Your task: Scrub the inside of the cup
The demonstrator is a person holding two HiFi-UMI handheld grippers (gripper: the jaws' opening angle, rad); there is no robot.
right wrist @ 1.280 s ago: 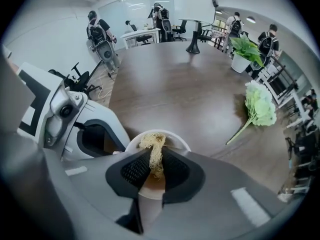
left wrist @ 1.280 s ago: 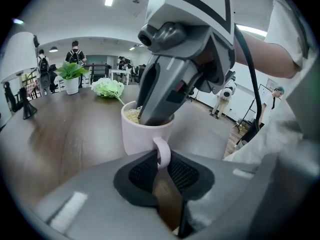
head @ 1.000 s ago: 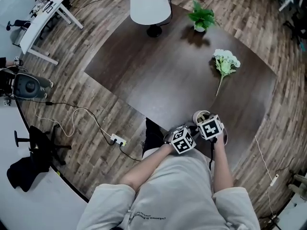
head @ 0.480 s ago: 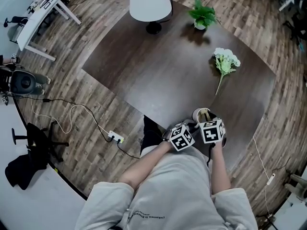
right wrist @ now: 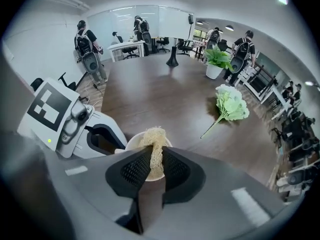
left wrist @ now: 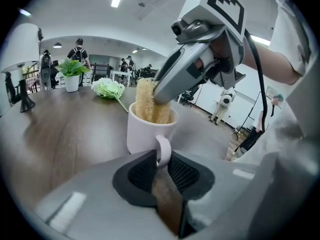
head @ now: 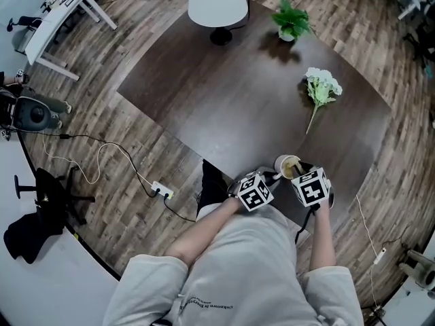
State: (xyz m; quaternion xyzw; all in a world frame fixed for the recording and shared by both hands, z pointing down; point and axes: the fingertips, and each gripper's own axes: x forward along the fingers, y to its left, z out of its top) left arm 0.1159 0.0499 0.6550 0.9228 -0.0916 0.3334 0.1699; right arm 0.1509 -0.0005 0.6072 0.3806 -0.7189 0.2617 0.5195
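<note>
Two handheld grippers meet over a white cup [head: 288, 166] at the lower centre-right of the head view, close to the near edge of a dark wooden table [head: 224, 100]. The left gripper [left wrist: 161, 159] has its jaws pinched on the cup's handle [left wrist: 163, 151], low in the middle of its own view. The right gripper [right wrist: 156, 164] has its jaws clamped on a strip of tan loofah sponge [right wrist: 154, 144], whose far end is pushed down into the cup's mouth. The cup stands upright on the tabletop.

The weak point looks like the hold on the thin handle. A hard sideways push from the loofah could twist the cup between the pads, tip it, or shove it toward the table edge. The fibrous sponge could also slide out of the right jaws if it snags on the cup wall. A bunch of white flowers [head: 319, 87] lies well apart, toward the upper right.
</note>
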